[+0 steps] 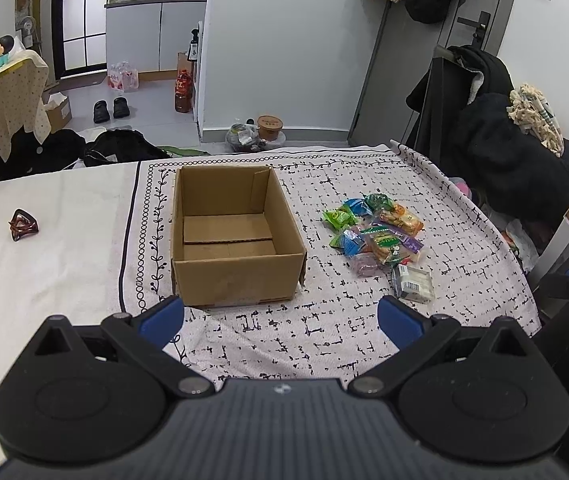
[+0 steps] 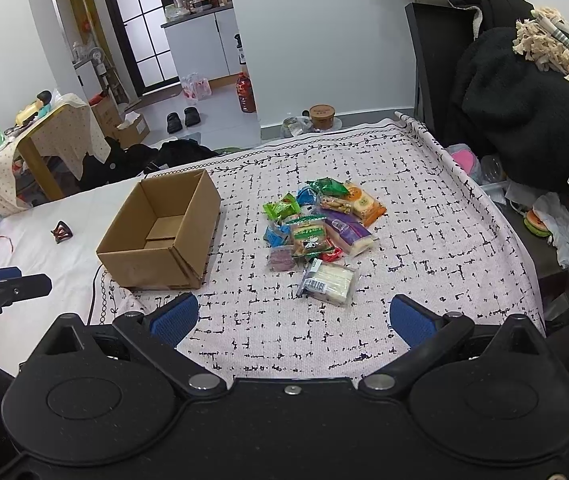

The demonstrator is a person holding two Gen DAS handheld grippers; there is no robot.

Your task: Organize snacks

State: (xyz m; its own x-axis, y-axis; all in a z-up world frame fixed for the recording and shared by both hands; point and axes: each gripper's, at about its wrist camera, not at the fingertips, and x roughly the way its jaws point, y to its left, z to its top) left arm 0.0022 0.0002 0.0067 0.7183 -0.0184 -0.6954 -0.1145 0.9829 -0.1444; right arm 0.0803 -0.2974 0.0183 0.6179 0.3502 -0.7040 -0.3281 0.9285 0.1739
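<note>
Patterned bedspread, snack pile right of the empty box. Both grippers spread wide, holding nothing; I'd grab the nearest white pack first, flat.

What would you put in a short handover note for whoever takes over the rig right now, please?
Left gripper: open, empty, held low over the patterned cloth in front of the cardboard box.
Right gripper: open, empty, facing the snack pile.
The box stands open and upright on the cloth; nothing is inside it.
All snacks lie in one heap on the cloth to the right of the box; the clear white-filled packet is nearest the right gripper.
Done: nothing packed so far.
Left: pick the snacks up and place them in the box, probably starting with that nearest packet.
</note>
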